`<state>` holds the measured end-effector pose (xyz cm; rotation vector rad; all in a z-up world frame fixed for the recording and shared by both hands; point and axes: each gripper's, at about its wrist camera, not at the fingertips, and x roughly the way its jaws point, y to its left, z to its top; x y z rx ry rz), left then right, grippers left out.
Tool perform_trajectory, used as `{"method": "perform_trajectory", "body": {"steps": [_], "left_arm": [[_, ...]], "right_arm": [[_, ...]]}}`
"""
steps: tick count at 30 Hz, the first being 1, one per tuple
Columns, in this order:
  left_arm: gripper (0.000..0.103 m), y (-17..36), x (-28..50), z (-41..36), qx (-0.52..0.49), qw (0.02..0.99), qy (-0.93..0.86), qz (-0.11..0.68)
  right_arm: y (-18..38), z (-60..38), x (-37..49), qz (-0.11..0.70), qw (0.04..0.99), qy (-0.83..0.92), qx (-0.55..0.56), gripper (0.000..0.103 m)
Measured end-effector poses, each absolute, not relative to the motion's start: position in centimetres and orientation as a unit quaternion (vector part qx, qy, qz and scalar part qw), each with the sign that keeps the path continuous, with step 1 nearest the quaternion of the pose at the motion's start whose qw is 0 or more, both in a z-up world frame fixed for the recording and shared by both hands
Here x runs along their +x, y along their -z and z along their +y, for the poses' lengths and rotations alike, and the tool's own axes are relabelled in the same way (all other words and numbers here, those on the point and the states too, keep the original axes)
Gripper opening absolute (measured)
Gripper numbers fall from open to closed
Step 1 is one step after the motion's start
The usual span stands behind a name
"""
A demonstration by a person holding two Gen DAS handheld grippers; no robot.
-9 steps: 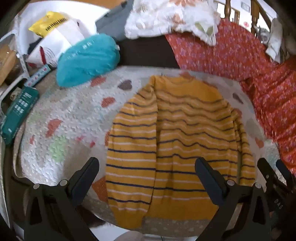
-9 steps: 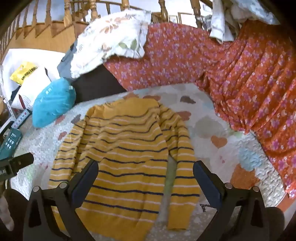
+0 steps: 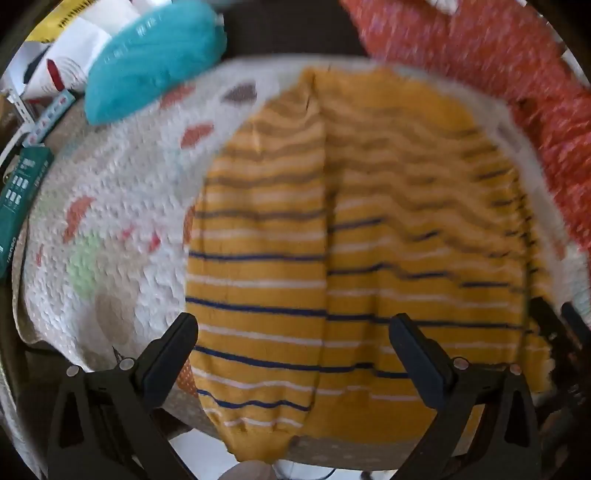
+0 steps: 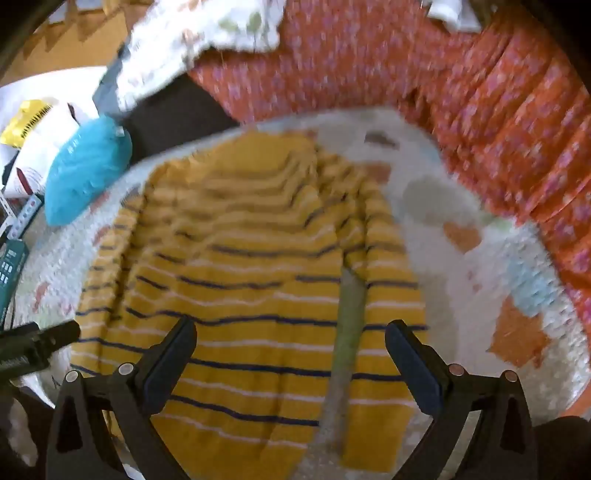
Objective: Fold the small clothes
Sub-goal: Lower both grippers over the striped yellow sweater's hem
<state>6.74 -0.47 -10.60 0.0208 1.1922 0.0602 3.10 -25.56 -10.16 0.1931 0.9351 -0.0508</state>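
Observation:
A yellow sweater (image 3: 369, 258) with navy and white stripes lies flat on a white quilt (image 3: 110, 236), neck away from me, sleeves along its sides. My left gripper (image 3: 293, 334) hangs open above the sweater's left sleeve and lower body, nothing between its fingers. In the right wrist view the same sweater (image 4: 251, 295) fills the middle, and my right gripper (image 4: 290, 339) stands open over its lower right part and right sleeve. The left gripper's tip (image 4: 40, 343) shows at that view's left edge. Both views are blurred.
A teal cushion (image 3: 155, 55) and white bags lie beyond the quilt's far left corner. An orange flowered cloth (image 4: 480, 110) drapes along the back and right. A green box (image 3: 18, 206) sits at the left edge. A floral pillow (image 4: 207, 33) rests at the back.
Both grippers have moved down and closer to the sweater, which now looks larger in both views. Both stay open with nothing held.

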Motion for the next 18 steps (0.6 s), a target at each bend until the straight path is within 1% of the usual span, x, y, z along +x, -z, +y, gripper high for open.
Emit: {"method": "perform_trajectory", "body": {"steps": [4, 6, 10, 18], "left_arm": [[0.103, 14.3, 7.6, 0.3, 0.022, 0.8, -0.044, 0.598], [0.103, 15.8, 7.3, 0.7, 0.021, 0.793, -0.048, 0.607], [0.103, 16.6, 7.2, 1.3, 0.008, 0.789, -0.048, 0.612], [0.103, 16.6, 7.0, 0.7, 0.009, 0.79, -0.054, 0.611]], "right_arm": [[13.3, -24.7, 5.4, 0.476, 0.875, 0.011, 0.091, 0.103], [14.9, -24.7, 5.0, 0.488, 0.868, -0.004, 0.094, 0.103], [18.0, -24.5, 4.9, 0.536, 0.835, -0.023, 0.121, 0.103], [18.0, -23.4, 4.5, 0.535, 0.838, -0.011, 0.11, 0.103]]}}
